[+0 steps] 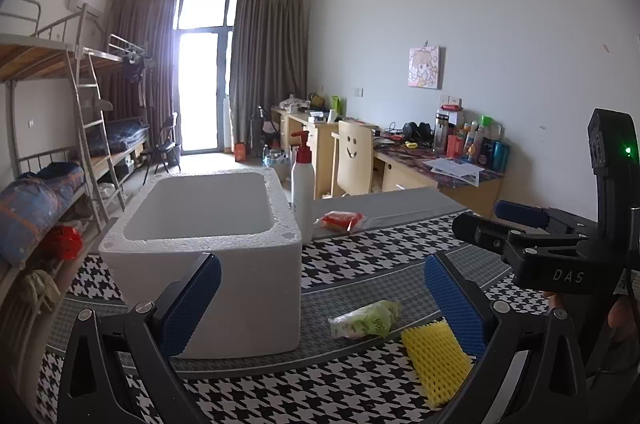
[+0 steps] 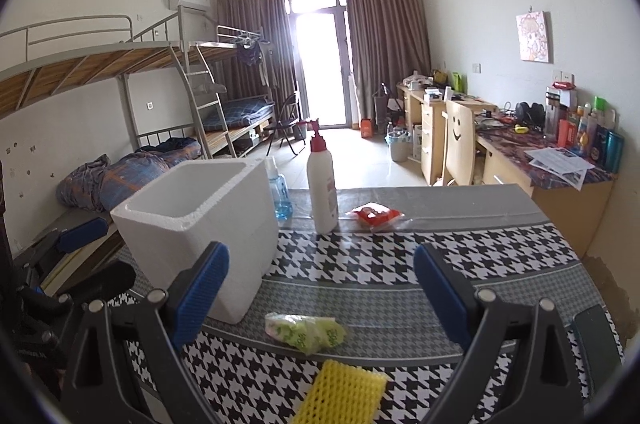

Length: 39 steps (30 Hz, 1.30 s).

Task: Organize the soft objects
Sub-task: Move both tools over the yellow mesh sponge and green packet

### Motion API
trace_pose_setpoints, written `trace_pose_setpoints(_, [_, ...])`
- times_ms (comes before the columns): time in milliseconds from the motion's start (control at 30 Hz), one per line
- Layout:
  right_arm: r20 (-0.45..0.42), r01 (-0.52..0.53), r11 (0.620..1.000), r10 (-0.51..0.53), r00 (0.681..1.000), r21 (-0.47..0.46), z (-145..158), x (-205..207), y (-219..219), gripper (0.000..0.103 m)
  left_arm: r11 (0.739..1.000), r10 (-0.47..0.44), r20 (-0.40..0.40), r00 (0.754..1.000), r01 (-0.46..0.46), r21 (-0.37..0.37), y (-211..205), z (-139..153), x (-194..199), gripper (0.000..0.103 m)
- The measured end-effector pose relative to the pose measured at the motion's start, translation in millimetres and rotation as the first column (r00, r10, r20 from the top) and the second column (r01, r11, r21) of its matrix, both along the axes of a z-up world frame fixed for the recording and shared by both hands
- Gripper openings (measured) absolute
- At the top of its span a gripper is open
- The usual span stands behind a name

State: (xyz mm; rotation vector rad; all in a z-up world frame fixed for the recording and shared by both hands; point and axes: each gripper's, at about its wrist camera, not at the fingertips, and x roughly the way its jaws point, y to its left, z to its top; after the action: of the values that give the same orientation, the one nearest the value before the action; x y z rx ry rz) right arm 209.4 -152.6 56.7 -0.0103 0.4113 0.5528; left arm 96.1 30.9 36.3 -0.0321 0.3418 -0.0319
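Both blue pads of my left gripper (image 1: 322,286) stand wide apart, empty, over the houndstooth tablecloth (image 1: 360,256); yellow foam net (image 1: 436,360) and green packet (image 1: 366,318) lie beside the white foam box (image 1: 208,248). Through the right wrist, my right gripper (image 2: 320,284) gapes too, the net (image 2: 340,392) below, the red packet (image 2: 374,216) beside the pump bottle (image 2: 322,184).

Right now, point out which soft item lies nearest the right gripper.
The yellow foam net: it lies just under the open right gripper, while the green packet and red packet lie farther off.
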Motion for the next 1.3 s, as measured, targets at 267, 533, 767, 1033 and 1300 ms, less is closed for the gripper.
trace_pose_setpoints(267, [0.023, 0.010, 1.000, -0.010, 1.000, 0.001, -8.2, -8.7, -10.1, 0.096, 1.000, -0.013, -0.022, 1.000, 0.012, -0.012, -6.8, -12.6, 3.2, 0.102])
trace_pose_setpoints(533, [0.005, 0.022, 1.000, -0.022, 1.000, -0.004, -18.0, -11.5, -17.3, 0.096, 1.000, -0.018, -0.040, 0.999, 0.017, -0.015, -11.9, -21.0, 3.4, 0.102])
trace_pose_setpoints(767, [-0.004, 0.025, 1.000, -0.025, 1.000, -0.009, -22.8, -13.3, -19.9, 0.096, 0.999, -0.031, -0.044, 0.999, 0.031, -0.016, -13.5, -23.7, 4.1, 0.102])
trace_pose_setpoints(1033, [-0.007, 0.009, 1.000, -0.009, 1.000, -0.017, -29.7, -17.2, -20.1, 0.096, 0.998, -0.070, -0.053, 0.996, 0.069, -0.011, -18.3, -32.1, 9.5, 0.102])
trace_pose_setpoints(1300, [-0.030, 0.026, 0.999, -0.027, 0.999, -0.034, -37.2, -14.0, -23.5, 0.096, 0.995, -0.095, -0.084, 0.992, 0.095, -0.008, -24.4, -40.6, 17.9, 0.102])
